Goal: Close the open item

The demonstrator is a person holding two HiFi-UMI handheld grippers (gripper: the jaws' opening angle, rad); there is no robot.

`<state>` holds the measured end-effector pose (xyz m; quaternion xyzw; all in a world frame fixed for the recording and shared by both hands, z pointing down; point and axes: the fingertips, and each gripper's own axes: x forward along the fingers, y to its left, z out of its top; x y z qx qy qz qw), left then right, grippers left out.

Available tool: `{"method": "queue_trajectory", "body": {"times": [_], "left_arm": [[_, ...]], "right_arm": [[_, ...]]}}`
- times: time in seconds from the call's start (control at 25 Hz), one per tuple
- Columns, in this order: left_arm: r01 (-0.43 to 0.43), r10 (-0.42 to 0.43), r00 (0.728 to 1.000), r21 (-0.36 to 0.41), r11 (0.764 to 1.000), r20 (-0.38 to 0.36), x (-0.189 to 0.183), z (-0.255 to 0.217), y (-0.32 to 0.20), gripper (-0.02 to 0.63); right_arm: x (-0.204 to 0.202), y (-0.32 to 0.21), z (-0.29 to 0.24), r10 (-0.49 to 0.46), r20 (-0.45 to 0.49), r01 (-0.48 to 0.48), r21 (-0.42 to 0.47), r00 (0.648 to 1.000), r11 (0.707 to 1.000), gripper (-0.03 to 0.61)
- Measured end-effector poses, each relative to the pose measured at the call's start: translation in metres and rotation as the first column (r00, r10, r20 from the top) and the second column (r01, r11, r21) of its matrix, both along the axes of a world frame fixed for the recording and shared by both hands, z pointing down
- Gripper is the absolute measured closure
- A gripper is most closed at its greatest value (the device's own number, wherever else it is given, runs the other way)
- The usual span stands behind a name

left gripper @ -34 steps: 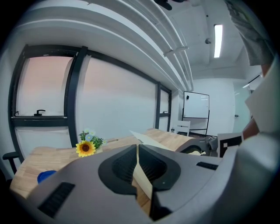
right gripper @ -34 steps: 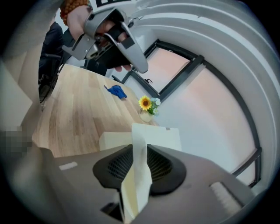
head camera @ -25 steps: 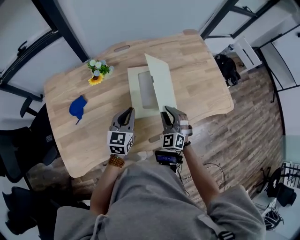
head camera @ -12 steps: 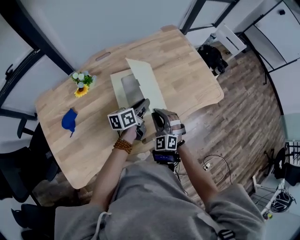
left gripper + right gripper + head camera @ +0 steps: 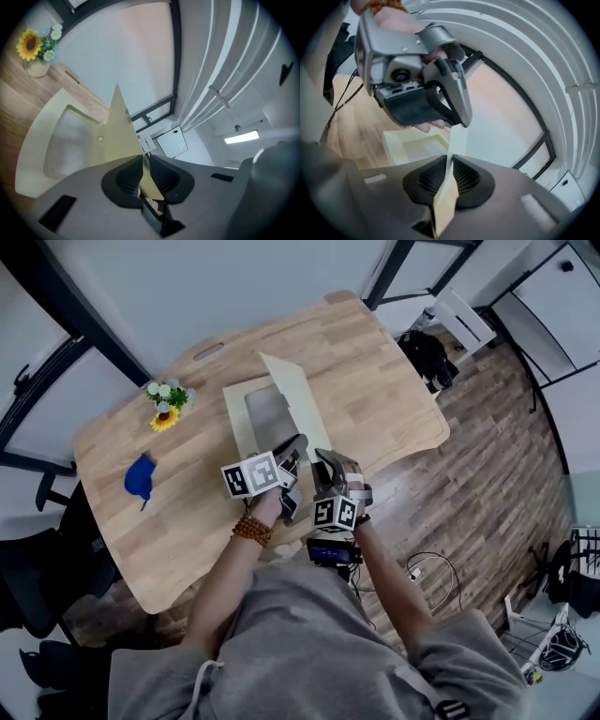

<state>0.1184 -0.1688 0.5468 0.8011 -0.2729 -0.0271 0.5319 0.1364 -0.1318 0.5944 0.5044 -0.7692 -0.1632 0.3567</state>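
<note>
1. The left gripper (image 5: 143, 158) has its jaws nearly together, pads pressed on the thin near edge of the pale yellow lid (image 5: 119, 133); they have just been closing onto it.
2. The right gripper (image 5: 450, 159) pinches that same lid edge just nearer the person, its jaws a narrow gap apart with the sheet clamped between the ribbed pads (they too have just been closing).
3. In the right gripper view the left gripper sits just beyond and above, its tip on the lid's edge, the two grippers almost touching.
4. The lid stands raised at an angle over the shallow box (image 5: 242, 413), whose recessed inside shows to the left of it.
5. The box lies near the middle of the wooden table (image 5: 375, 371), a little toward the far side.
6. A small pot of flowers (image 5: 167, 401) with a sunflower stands to the left of the box, well apart from it.
7. A blue object (image 5: 141, 476) lies farther left and nearer, close to the table's left edge.
</note>
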Motion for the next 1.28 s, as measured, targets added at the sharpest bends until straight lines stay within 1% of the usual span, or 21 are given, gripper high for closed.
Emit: {"method": "queue_trajectory", "body": {"times": [0.08,0.12,0.16,0.2,0.24,0.28,0.32,0.36,0.4,0.44,0.48,0.56,0.6,0.68,0.72,0.8,0.92,1.0,1.04,1.16,1.28], "left_arm": [[-0.008,0.009,1.000,0.095,0.995,-0.018,-0.011,-0.004,0.003,0.577],[-0.001,0.002,1.000,0.159,0.987,-0.001,-0.022,-0.004,0.004,0.575],[0.004,-0.015,0.999,0.228,0.974,0.048,-0.037,-0.001,0.005,0.562],[-0.005,-0.037,0.990,0.298,0.955,0.137,-0.054,0.007,0.007,0.538],[-0.035,-0.065,0.963,0.361,0.932,0.263,-0.073,0.021,0.008,0.504],[-0.081,-0.100,0.909,0.408,0.909,0.405,-0.093,0.040,0.010,0.456],[-0.125,-0.137,0.837,0.430,0.894,0.530,-0.114,0.061,0.011,0.413],[-0.150,-0.164,0.774,0.430,0.890,0.611,-0.133,0.081,0.013,0.395],[-0.156,-0.173,0.741,0.418,0.895,0.648,-0.147,0.098,0.017,0.367],[-0.158,-0.168,0.733,0.405,0.900,0.659,-0.157,0.110,0.020,0.341],[-0.168,-0.158,0.731,0.400,0.901,0.664,-0.162,0.118,0.024,0.333],[-0.206,-0.149,0.713,0.408,0.889,0.685,-0.168,0.129,0.029,0.324],[-0.228,-0.144,0.705,0.414,0.881,0.695,-0.168,0.134,0.031,0.322],[-0.279,-0.106,0.699,0.407,0.870,0.708,-0.161,0.145,0.038,0.311],[-0.301,-0.081,0.695,0.392,0.870,0.714,-0.156,0.154,0.042,0.308],[-0.315,-0.049,0.682,0.354,0.881,0.730,-0.151,0.170,0.048,0.307],[-0.315,-0.031,0.659,0.313,0.896,0.752,-0.147,0.183,0.051,0.308],[-0.329,-0.010,0.644,0.289,0.899,0.765,-0.141,0.188,0.053,0.308],[-0.328,-0.006,0.636,0.278,0.903,0.772,-0.141,0.190,0.053,0.310],[-0.309,-0.006,0.624,0.254,0.917,0.782,-0.143,0.193,0.052,0.322],[-0.317,-0.007,0.612,0.253,0.914,0.791,-0.143,0.192,0.052,0.327]], "right_arm": [[0.006,-0.001,-0.005,0.030,0.120,-0.024,-0.051,0.992,0.998,0.540],[0.009,-0.001,-0.007,0.051,0.196,-0.035,-0.082,0.979,0.996,0.543],[0.013,-0.002,-0.009,0.075,0.274,-0.045,-0.113,0.959,0.993,0.548],[0.017,-0.003,-0.012,0.099,0.343,-0.053,-0.141,0.934,0.989,0.549],[0.021,-0.003,-0.015,0.118,0.396,-0.057,-0.162,0.910,0.985,0.549],[0.024,-0.003,-0.018,0.130,0.437,-0.057,-0.176,0.890,0.983,0.551],[0.027,-0.003,-0.020,0.139,0.469,-0.055,-0.188,0.872,0.981,0.552],[0.030,-0.002,-0.021,0.149,0.498,-0.053,-0.202,0.854,0.978,0.552],[0.033,-0.001,-0.020,0.162,0.524,-0.053,-0.216,0.836,0.975,0.552],[0.036,0.000,-0.018,0.177,0.549,-0.055,-0.231,0.817,0.971,0.552],[0.040,0.001,-0.016,0.193,0.573,-0.057,-0.247,0.796,0.967,0.552],[0.048,0.003,-0.014,0.222,0.619,-0.057,-0.275,0.754,0.960,0.552],[0.051,0.004,-0.014,0.229,0.635,-0.053,-0.284,0.738,0.957,0.552],[0.055,0.003,-0.014,0.232,0.649,-0.043,-0.293,0.725,0.955,0.552],[0.056,0.003,-0.014,0.232,0.650,-0.039,-0.296,0.723,0.954,0.552],[0.058,0.003,-0.014,0.236,0.655,-0.039,-0.301,0.718,0.953,0.552],[0.059,0.002,-0.015,0.249,0.671,-0.043,-0.308,0.698,0.950,0.552],[0.059,0.003,-0.015,0.249,0.673,-0.036,-0.313,0.696,0.949,0.552],[0.057,0.005,-0.014,0.242,0.670,-0.027,-0.315,0.701,0.949,0.552],[0.047,0.010,-0.011,0.206,0.643,0.012,-0.318,0.738,0.948,0.552],[0.039,0.013,-0.009,0.176,0.626,0.047,-0.324,0.760,0.945,0.552]]}}
